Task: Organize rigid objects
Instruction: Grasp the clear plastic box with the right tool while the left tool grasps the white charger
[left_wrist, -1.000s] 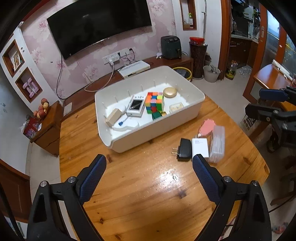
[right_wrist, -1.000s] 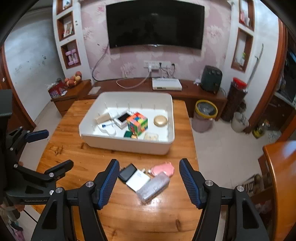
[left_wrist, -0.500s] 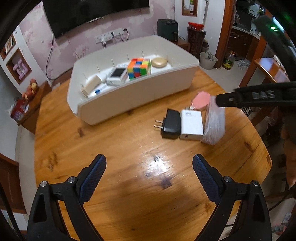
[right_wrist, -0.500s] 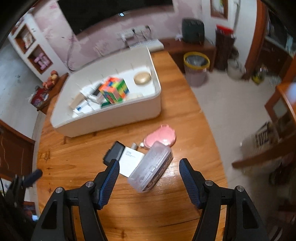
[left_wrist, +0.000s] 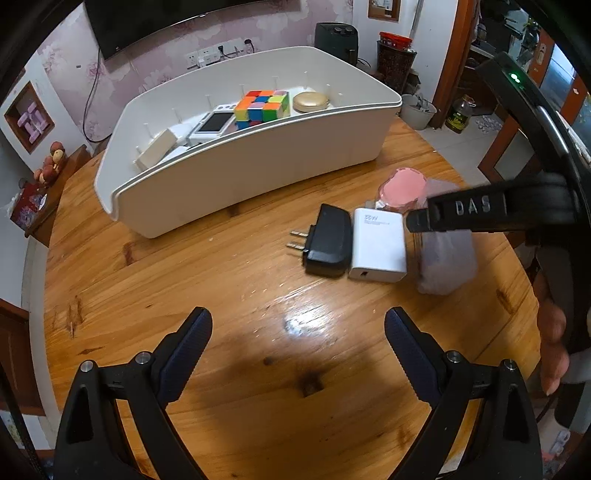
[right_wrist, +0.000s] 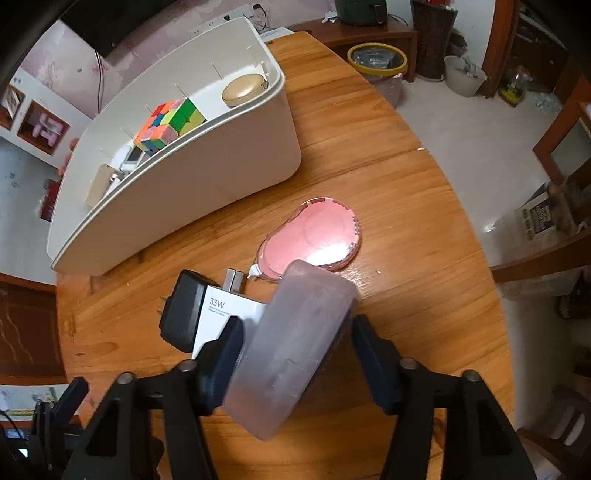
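A white bin (left_wrist: 258, 166) on the wooden table holds a colour cube (left_wrist: 263, 109), a gold round case (left_wrist: 311, 102), a white handheld device (left_wrist: 214, 123) and a beige block (left_wrist: 157, 147). In front lie a black plug adapter (left_wrist: 328, 240), a white 33W charger (left_wrist: 377, 245), a pink case (right_wrist: 314, 236) and a frosted clear plastic box (right_wrist: 291, 350). My right gripper (right_wrist: 295, 350) straddles the plastic box, its jaws close on both sides; whether they press it is unclear. My left gripper (left_wrist: 297, 338) is open and empty above bare table.
The table's round edge (right_wrist: 491, 295) drops off to the right, close to the pink case. A TV stand, a yellow-rimmed bin (right_wrist: 376, 59) and a wooden chair (right_wrist: 554, 236) stand beyond. The right gripper's black body (left_wrist: 491, 206) crosses the left wrist view.
Both grippers have dropped lower toward the table. My right gripper has moved forward and narrowed its jaws around the plastic box, which has tilted slightly.
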